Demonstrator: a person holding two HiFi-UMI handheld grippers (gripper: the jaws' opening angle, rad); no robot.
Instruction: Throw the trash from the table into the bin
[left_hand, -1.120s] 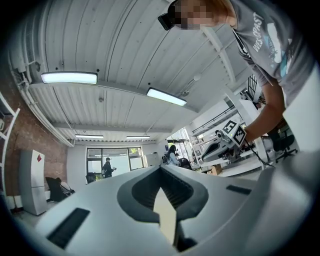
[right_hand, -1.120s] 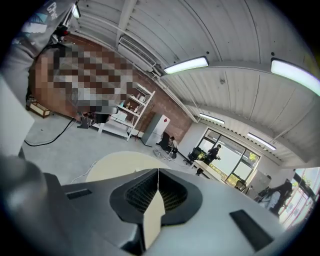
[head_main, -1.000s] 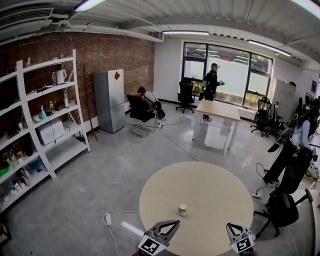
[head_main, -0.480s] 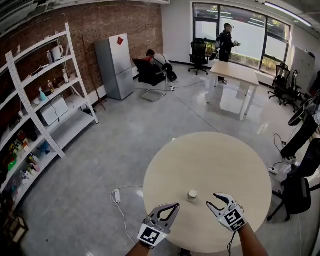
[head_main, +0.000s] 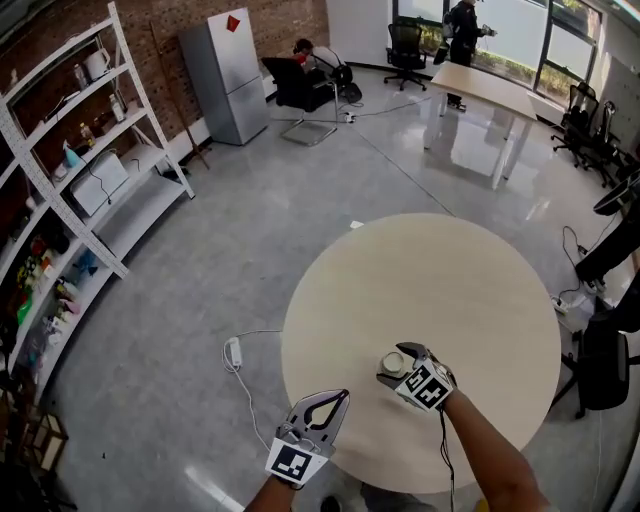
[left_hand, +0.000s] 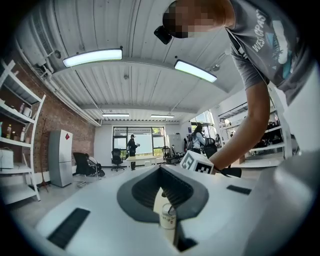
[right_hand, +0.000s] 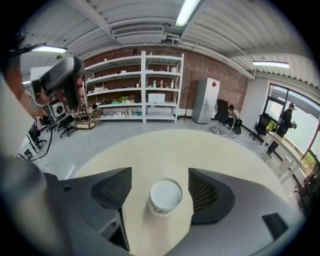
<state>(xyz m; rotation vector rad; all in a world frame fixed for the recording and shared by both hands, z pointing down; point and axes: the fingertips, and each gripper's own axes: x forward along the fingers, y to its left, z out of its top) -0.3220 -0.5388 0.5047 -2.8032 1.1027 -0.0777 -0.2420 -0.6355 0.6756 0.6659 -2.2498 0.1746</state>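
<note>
Cup (right_hand: 165, 196), squat cylinder; round matte tabletop (head_main: 450, 290)

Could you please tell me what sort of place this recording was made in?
Probably an open office or lab workspace: office chairs and a desk at the far end, metal shelves against a brick wall, and a fridge.

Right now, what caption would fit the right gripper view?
Right gripper, jaws opening, with a small white cup standing between them on the round table.

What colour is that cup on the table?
The cup is white, best seen in right gripper view.
</note>
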